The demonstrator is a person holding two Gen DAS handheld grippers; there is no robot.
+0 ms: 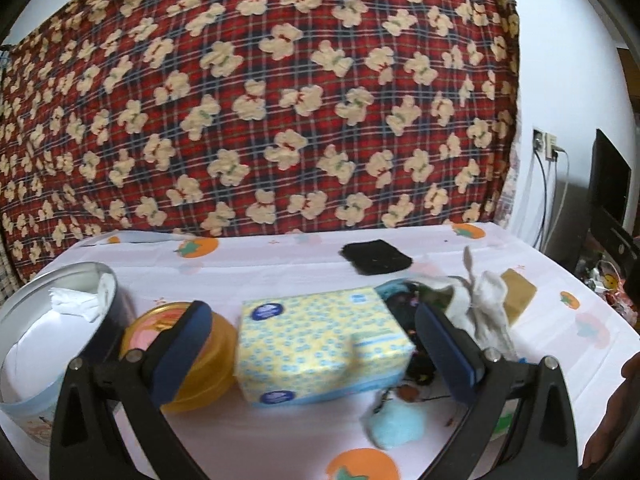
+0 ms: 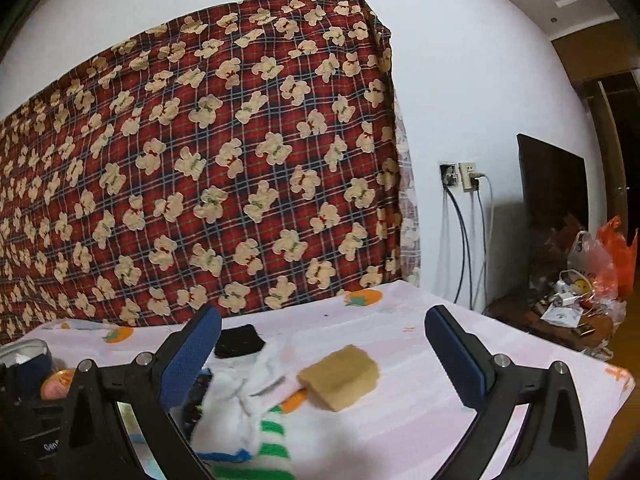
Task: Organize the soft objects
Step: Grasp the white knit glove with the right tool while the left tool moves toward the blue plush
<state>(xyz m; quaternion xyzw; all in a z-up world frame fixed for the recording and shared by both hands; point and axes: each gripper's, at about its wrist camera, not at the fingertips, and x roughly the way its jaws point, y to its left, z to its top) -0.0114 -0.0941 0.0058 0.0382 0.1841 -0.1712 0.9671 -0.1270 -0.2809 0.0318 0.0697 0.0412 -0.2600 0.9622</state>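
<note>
Tissue pack, yellow with blue dots, lies on the counter straight ahead of my left gripper, between its wide-open, empty jaws. Its long axis runs across the gap, slightly skewed, right end farther back. At the counter's left edge I see a round tin, then an orange jar touching the pack's left end. Further right, my right gripper hangs empty, jaws spread wide, over a white sock and a tan sponge. I judge the left nearer the pack.
</note>
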